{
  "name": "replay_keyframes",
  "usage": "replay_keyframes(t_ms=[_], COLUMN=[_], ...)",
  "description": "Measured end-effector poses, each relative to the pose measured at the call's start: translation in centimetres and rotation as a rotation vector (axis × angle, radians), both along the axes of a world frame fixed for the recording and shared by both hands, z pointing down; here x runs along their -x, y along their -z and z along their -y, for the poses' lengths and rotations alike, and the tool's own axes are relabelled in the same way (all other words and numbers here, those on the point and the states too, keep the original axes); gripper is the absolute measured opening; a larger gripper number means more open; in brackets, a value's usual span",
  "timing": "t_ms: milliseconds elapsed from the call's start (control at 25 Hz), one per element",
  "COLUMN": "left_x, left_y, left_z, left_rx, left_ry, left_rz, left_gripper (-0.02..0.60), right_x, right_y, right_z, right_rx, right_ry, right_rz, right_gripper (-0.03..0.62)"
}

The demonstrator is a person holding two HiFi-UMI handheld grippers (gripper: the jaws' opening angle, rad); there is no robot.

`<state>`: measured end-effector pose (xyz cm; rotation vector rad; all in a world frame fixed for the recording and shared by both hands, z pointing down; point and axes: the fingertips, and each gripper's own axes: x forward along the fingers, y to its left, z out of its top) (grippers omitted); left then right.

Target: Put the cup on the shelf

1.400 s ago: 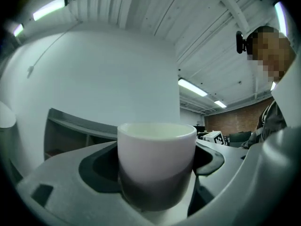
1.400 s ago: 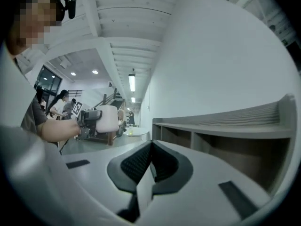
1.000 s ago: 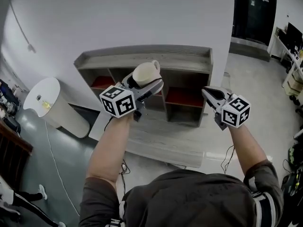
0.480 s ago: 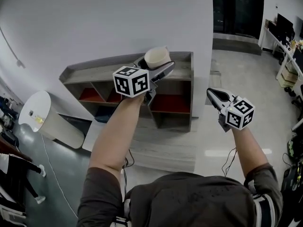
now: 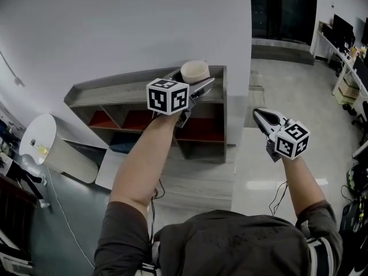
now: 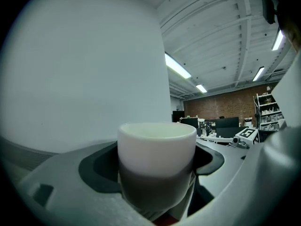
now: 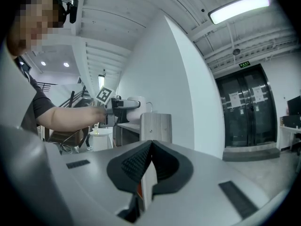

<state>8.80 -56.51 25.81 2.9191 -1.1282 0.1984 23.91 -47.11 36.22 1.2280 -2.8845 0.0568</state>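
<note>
A cream cup is held upright in my left gripper, just above the right end of the grey wooden shelf's top board. In the left gripper view the cup fills the gap between the jaws, which are shut on its sides. From the right gripper view the cup shows far off beside the shelf's end panel. My right gripper hangs to the right of the shelf, over the floor, jaws shut and empty.
The shelf's lower compartments have red floors. A white round bin stands at its left. A white wall rises behind. Dark glass doors and desks lie at the far right.
My left gripper has carried the cup up and to the right, from in front of the shelf's compartments to over its top board's right end. The right gripper has barely moved.
</note>
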Motion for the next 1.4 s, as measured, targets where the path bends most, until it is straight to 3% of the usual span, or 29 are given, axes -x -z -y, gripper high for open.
replay_keyframes(t_ms=[280, 520, 1000, 1400], left_x=[-0.7, -0.7, -0.4, 1.3], left_y=[-3.1, -3.2, -3.8, -2.6], left_z=[1.3, 1.6, 1.5, 1.0], left_rx=[0.042, 0.057, 0.000, -0.033], left_ry=[0.019, 0.037, 0.107, 0.129], left_rz=[0.096, 0.100, 0.166, 0.113], left_gripper=[0.439, 0.439, 0.439, 0.459], right_x=[-0.2, 0.1, 1.7, 3.8], right_y=[-1.1, -1.6, -1.6, -2.2], right_z=[0.6, 0.9, 1.1, 1.8], right_rx=[0.016, 0.022, 0.022, 0.034], right_ry=[0.010, 0.024, 0.069, 0.114], right_rz=[0.008, 0.014, 0.020, 0.023], right_gripper=[-0.008, -0.008, -0.008, -0.008])
